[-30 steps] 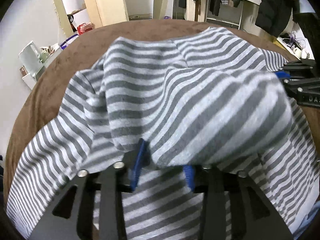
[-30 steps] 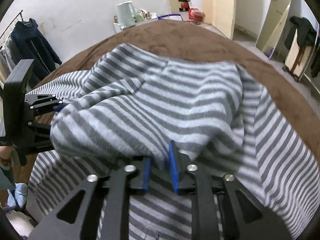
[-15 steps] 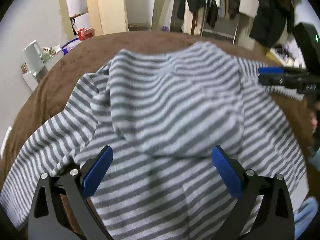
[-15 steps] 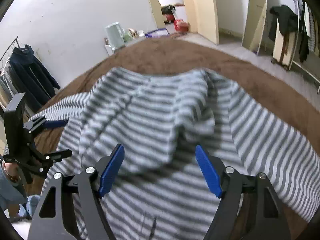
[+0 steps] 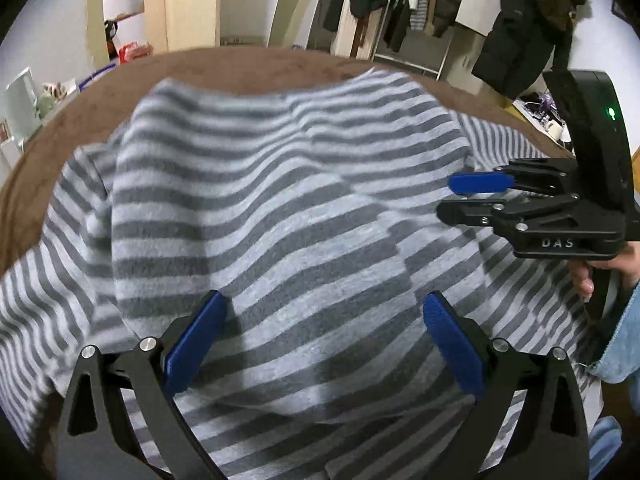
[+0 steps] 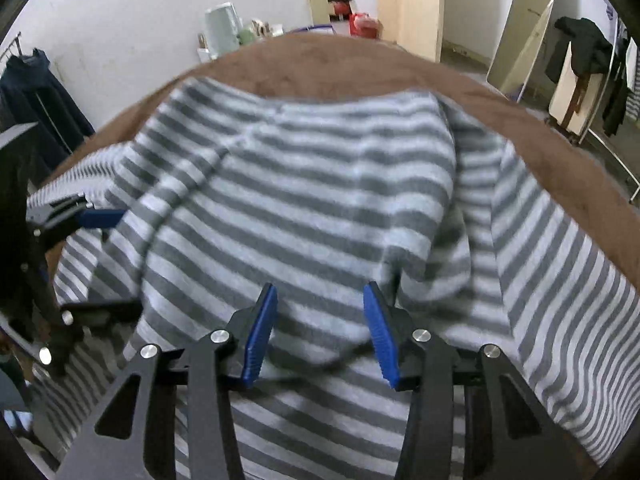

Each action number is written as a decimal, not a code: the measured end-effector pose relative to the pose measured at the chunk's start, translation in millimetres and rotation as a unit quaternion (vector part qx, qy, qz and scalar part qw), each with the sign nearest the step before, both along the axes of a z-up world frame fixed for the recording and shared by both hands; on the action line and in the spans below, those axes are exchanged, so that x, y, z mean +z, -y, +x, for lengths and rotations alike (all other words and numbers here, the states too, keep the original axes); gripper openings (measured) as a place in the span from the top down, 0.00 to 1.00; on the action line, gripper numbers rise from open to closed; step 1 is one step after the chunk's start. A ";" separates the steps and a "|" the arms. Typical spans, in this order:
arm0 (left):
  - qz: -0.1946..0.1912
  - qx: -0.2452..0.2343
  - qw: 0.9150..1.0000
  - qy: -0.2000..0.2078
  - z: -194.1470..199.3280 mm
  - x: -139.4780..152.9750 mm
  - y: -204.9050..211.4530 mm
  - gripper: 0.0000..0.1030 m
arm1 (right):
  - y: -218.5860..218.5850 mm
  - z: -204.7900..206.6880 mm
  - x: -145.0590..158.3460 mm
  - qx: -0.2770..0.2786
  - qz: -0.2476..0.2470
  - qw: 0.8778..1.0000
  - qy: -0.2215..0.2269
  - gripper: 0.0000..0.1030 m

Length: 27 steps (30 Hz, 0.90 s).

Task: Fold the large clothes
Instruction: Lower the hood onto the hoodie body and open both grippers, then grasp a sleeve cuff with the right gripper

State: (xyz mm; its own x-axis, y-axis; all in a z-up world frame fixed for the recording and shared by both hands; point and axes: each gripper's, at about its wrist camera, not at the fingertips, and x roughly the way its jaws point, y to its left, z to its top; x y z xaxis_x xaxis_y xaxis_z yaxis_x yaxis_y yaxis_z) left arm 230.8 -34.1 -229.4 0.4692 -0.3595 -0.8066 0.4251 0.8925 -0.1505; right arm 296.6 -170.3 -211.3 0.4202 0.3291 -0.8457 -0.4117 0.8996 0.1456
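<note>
A grey and white striped garment (image 5: 280, 208) lies on a brown blanket (image 5: 248, 68), with one part folded back over the body; it also shows in the right wrist view (image 6: 320, 200). My left gripper (image 5: 324, 320) is open and empty, its blue pads spread just above the folded edge. My right gripper (image 6: 320, 312) is open and empty over the same fold. The right gripper also shows at the right of the left wrist view (image 5: 480, 196). The left gripper shows at the left edge of the right wrist view (image 6: 96, 256).
The brown blanket (image 6: 340, 64) covers the whole surface under the garment. Dark coats (image 5: 520, 28) hang on a rack at the back right. A white kettle and small items (image 6: 224, 28) stand on a low shelf by the wall. Cream doors (image 5: 188, 4) stand behind.
Both grippers opened and let go of the striped fold they held a second ago. The fold dropped onto the garment. The right gripper's jaws have narrowed somewhat since half a second ago.
</note>
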 end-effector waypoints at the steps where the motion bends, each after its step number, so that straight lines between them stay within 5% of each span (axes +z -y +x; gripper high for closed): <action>1: -0.001 0.000 1.000 -0.001 -0.3 -2.8 -0.4 0.06 | 1.0 -1.7 -2.8 0.000 -0.001 1.000 0.000 0.56; 8: 0.007 -0.001 1.000 0.009 -3.0 -6.1 3.0 0.06 | 3.2 -1.3 -12.0 -0.012 0.011 1.000 -0.001 0.56; 15: 0.017 0.009 1.000 -0.003 7.1 16.0 10.0 0.06 | 13.2 2.3 11.7 -0.032 0.042 0.999 -0.001 0.56; 17: 0.011 0.010 1.000 0.011 10.0 30.7 15.0 0.06 | 17.7 -0.7 26.3 -0.036 0.047 0.998 0.011 0.51; 19: 0.008 0.007 1.000 0.019 13.5 41.5 22.4 0.06 | 28.5 -5.1 41.0 -0.054 0.049 0.997 0.029 0.31; 27: 0.016 -0.024 0.999 0.039 32.3 63.5 85.1 0.06 | 124.9 -34.7 68.8 -0.138 0.051 0.988 0.049 0.25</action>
